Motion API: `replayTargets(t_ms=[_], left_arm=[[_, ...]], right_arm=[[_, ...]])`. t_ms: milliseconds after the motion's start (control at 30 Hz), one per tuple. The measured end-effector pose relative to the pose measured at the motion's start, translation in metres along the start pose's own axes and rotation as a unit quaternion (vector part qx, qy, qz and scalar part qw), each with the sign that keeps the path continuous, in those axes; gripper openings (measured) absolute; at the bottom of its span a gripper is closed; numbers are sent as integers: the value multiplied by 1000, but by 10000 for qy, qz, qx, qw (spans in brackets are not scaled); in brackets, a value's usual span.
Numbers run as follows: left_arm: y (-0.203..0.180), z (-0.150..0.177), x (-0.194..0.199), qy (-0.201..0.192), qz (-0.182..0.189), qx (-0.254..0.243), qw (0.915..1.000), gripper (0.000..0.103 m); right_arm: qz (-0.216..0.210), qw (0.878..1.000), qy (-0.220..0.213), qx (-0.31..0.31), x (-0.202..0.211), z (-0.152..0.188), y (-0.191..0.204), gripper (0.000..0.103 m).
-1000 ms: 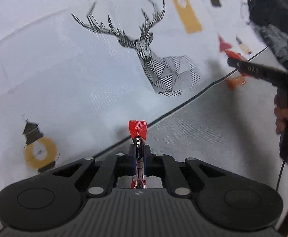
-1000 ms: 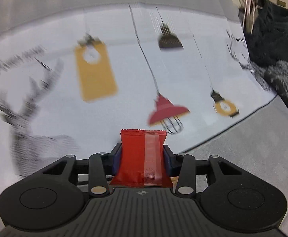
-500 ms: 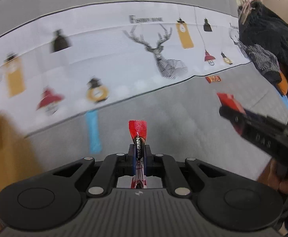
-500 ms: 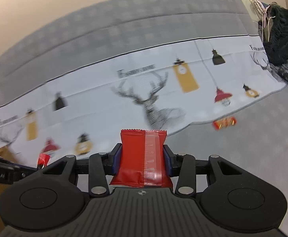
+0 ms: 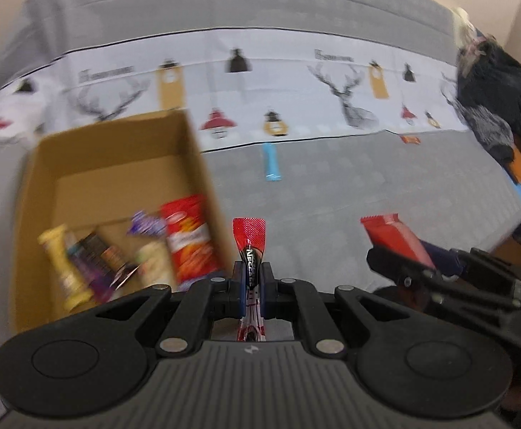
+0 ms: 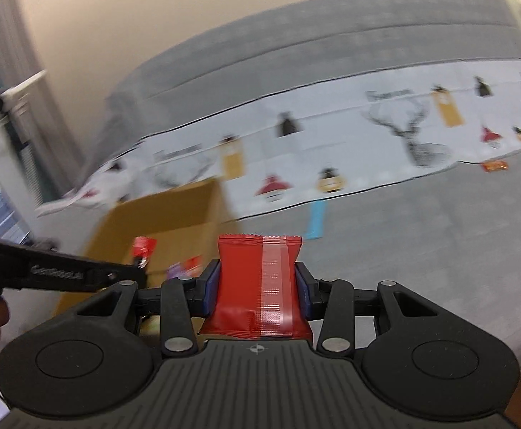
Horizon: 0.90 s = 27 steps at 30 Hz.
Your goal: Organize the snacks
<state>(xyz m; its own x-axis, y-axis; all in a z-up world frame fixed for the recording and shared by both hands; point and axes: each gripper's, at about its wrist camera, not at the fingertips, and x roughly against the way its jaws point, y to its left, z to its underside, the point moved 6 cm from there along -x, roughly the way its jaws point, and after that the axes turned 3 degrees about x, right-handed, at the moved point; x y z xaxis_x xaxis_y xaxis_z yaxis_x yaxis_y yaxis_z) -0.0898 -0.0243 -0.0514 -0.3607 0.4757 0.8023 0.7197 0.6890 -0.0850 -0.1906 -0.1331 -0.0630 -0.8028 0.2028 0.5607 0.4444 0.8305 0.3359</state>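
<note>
Two hand-held grippers, both loaded. The left hand-held gripper (image 5: 252,279) is clamped on a slim red sachet (image 5: 249,239) with a dark band of lettering, held edge-on so its crimped top fans out above the fingers. The right hand-held gripper (image 6: 256,286) pinches a flat red snack packet (image 6: 258,282) broadside, a paler strip running down its face, the blue pads pressed against both sides.

Down to the left sits an open cardboard box (image 5: 188,150) on the grey bed (image 5: 367,186). Inside it, blurred, lie a red bag (image 5: 188,239), a yellowish bar (image 5: 63,268), a dark wrapper (image 5: 99,264) and a purple one (image 5: 146,225). The left hand-held gripper hangs just right of the box's near wall; from the right wrist view it reaches across above the box (image 6: 174,207), sachet tip showing red.

Out on the grey fabric, a light blue stick (image 5: 271,161) lies near the edge of the white printed cloth (image 5: 296,82) with deer and lanterns. Further right, a small orange packet (image 5: 410,139) rests by that same edge. Dark clothing (image 5: 500,89) is heaped at the far right.
</note>
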Motion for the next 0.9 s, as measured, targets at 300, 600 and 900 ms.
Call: replayTargets(t_ms=[300,600,900], left_arm=[[58,53,61,-355,-396,573,9969,7],[68,72,92,-641,-414,737,9944,7],[71,80,96,-633,-408,855,9935,7]], right_arm=[[-315,9971,73,694,27,23,77,44],[-268,9933,-55,1122,47,30,105,44],[-213,9918,-103,1257,52,30,109,44]])
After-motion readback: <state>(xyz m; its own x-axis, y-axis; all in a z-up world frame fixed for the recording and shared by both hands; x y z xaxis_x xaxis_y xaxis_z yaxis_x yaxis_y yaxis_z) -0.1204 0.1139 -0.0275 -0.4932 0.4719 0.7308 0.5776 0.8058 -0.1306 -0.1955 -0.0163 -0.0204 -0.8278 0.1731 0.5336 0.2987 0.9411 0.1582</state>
